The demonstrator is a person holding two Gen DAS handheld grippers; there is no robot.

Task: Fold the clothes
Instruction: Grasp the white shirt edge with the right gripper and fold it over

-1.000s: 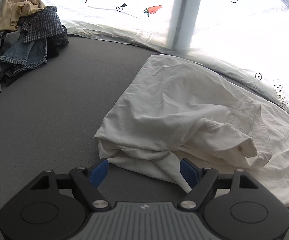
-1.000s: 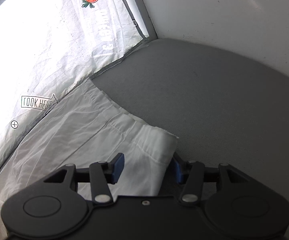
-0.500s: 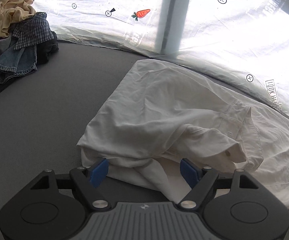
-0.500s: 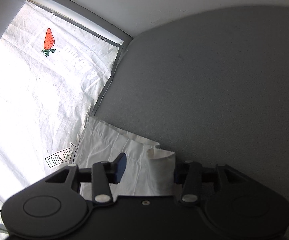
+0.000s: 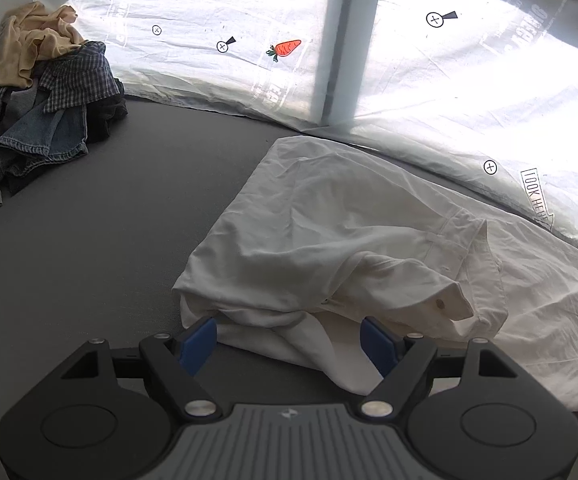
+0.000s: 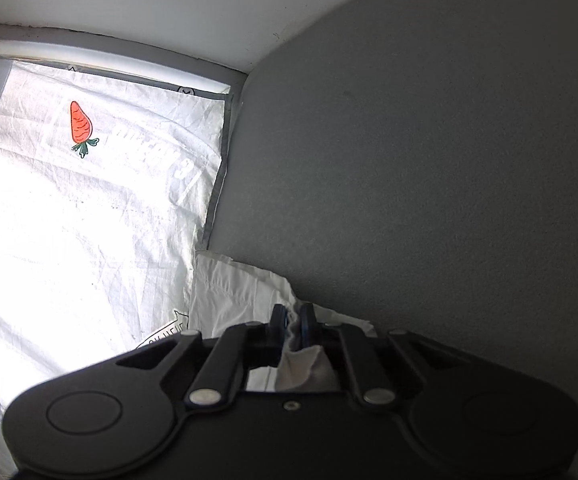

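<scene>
On the grey worktop (image 5: 101, 248) lies one white shirt (image 5: 329, 240), crumpled and partly folded, of thin woven cloth with a stitched placket and one buttoned cuff (image 5: 449, 304) resting on top. One pile of unfolded clothes (image 5: 37, 108) sits well apart at the far left (a tan garment, a checked shirt and blue denim can be made out). One translucent white sheet (image 5: 449, 92), creased and printed with carrots and arrow labels, covers the window behind. Two grippers are present. The left gripper (image 5: 289, 340) points downward at the shirt's near folded edge, its jaws wide, with cloth between the blue pads but not pressed. The right gripper (image 6: 293, 326) has just been closing and now pinches a corner of the shirt's hem (image 6: 249, 292), jaws nearly together.
</scene>
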